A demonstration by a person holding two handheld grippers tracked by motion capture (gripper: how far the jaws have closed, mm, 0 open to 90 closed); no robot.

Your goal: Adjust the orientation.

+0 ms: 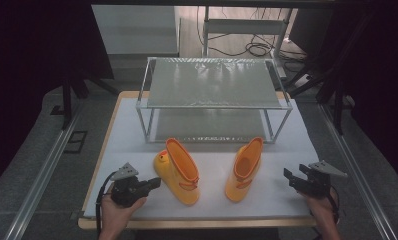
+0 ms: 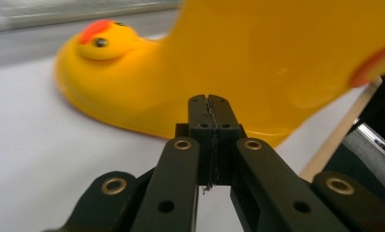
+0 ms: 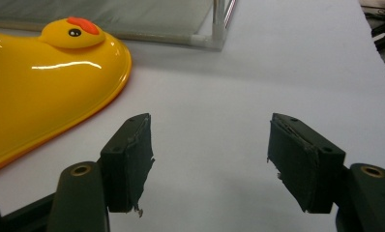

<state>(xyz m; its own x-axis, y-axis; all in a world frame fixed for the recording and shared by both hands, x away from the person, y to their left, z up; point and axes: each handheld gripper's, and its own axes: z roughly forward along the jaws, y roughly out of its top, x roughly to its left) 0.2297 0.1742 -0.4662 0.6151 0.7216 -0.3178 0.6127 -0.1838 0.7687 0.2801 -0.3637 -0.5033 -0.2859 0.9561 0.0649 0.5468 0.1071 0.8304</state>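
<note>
Nearest the high camera: two hands at the table's front edge, each on a black gripper. Left gripper (image 1: pixel 154 183) low on the left, tip pointing right at the left boot (image 1: pixel 179 171), just beside its heel side. In the left gripper view, left gripper (image 2: pixel 209 104) jaws pressed flat together, pads meeting along a thin seam, nothing between them. Tip very close to the yellow side of the left boot (image 2: pixel 258 63); contact cannot be told.

Right gripper (image 1: pixel 289 176) on the right, well apart from the right boot (image 1: pixel 245 169), bare table between. In the right gripper view, right gripper (image 3: pixel 210 162) jaws stand wide apart, holding nothing; pad edges frayed. White surface shows in the gap.

Boots: yellow rubber, orange trim at the top rims, orange band near the ankle. Both stand upright on the white table (image 1: pixel 132 142), side by side with a gap between, openings up. Each toe carries a duck face: raised yellow head, orange beak, black eye. Seen on the left boot in the left gripper view and on the right boot (image 3: pixel 45 87) in the right gripper view.

Behind the boots, a metal-framed rack (image 1: pixel 214 82) with two grey shelves, both bare. Rack corner post (image 3: pixel 219 26) near the right boot's toe.

Writing: no brand, label or lettering readable on boots, grippers or rack.
</note>
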